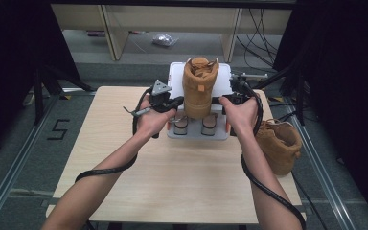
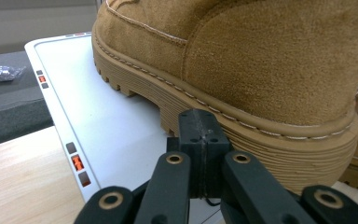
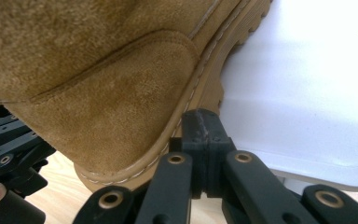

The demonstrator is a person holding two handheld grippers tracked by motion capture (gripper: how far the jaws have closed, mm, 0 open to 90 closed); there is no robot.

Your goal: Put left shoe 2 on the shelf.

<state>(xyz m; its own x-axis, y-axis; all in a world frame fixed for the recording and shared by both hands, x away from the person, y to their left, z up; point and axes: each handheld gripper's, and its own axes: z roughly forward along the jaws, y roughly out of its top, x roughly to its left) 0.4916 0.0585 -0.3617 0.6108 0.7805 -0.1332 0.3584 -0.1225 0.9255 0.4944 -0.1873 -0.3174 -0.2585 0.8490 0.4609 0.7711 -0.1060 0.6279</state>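
Boot (image 1: 200, 86) stands on the white platform (image 1: 177, 79) at the surface's (image 1: 172, 177) far edge — left gripper (image 2: 204, 135) and right gripper (image 3: 200, 133), both clenched empty, press against its heel from either side; another boot (image 1: 280, 143) lies right.

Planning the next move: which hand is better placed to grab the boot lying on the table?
Right. The loose boot lies beside the right hand at the table's right edge; the left gripper is beyond the white stand.

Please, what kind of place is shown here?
Probably a lab or recording workspace, not a home: a small wooden table between black curtains, loose cables on the floor behind, and floor rails alongside.
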